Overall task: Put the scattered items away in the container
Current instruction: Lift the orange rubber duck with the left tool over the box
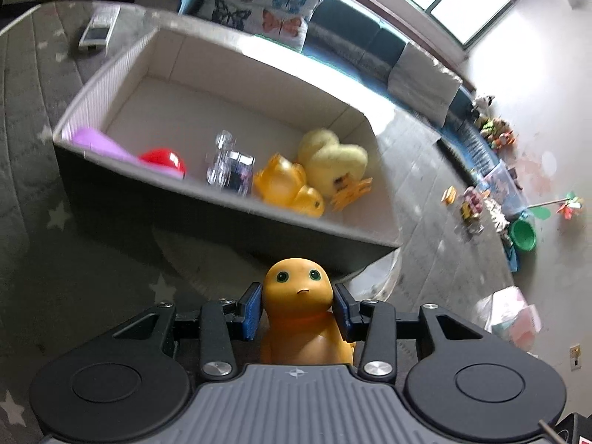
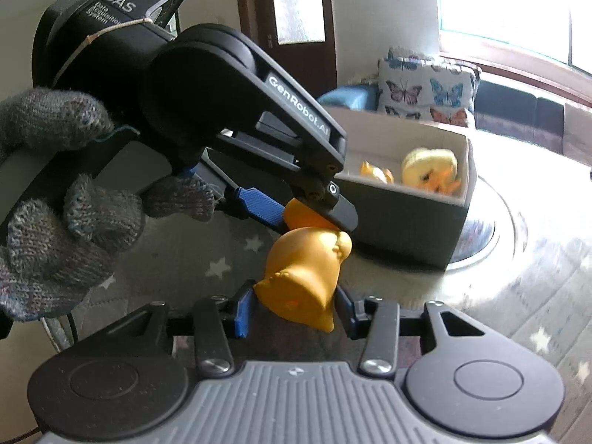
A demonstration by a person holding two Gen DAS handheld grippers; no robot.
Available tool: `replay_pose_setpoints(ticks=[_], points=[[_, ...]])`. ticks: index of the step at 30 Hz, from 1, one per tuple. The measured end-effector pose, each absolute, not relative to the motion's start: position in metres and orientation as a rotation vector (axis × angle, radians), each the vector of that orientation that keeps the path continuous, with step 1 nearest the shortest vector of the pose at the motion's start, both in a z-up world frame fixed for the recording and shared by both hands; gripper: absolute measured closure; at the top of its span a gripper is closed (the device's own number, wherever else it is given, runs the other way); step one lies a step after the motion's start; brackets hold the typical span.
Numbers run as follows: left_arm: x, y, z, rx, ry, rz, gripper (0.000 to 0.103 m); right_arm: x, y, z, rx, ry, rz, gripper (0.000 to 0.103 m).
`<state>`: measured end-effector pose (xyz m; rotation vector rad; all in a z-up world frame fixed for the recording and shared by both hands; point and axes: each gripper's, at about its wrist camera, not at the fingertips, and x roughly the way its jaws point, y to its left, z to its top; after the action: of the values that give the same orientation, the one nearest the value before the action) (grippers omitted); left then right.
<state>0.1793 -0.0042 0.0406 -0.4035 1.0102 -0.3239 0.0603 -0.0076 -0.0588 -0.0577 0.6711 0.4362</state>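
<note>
An orange rubber toy animal (image 1: 298, 288) with green eyes is gripped by its head between the pads of my left gripper (image 1: 298, 307). In the right wrist view the same toy (image 2: 303, 273) hangs from the left gripper (image 2: 314, 218), and my right gripper (image 2: 294, 310) is closed around its lower end, pads touching both sides. The container (image 1: 111, 199) is a grey box with a white inside, just beyond the toy. It holds a yellow plush duck (image 1: 333, 159), an orange rubber toy (image 1: 285, 185), a clear toy (image 1: 229, 162), a red ball (image 1: 164, 159) and a purple item (image 1: 96, 142).
The box (image 2: 407, 218) stands on a round glass-topped table over a grey star-patterned rug (image 1: 33, 185). A remote (image 1: 98, 29) lies behind the box. A butterfly cushion (image 1: 262, 0) sits on a sofa. Toys and a green bowl (image 1: 523, 235) lie on the floor at right.
</note>
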Motion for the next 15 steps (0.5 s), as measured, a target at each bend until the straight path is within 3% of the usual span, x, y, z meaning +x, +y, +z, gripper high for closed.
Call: replay_pose_setpoints(ticks=[15], points=[[0.223,-0.003,0.090,-0.398,0.879,-0.307,0.060,0.105,-0.005,-0.016,-0.124,0.542,0.444,0.058]])
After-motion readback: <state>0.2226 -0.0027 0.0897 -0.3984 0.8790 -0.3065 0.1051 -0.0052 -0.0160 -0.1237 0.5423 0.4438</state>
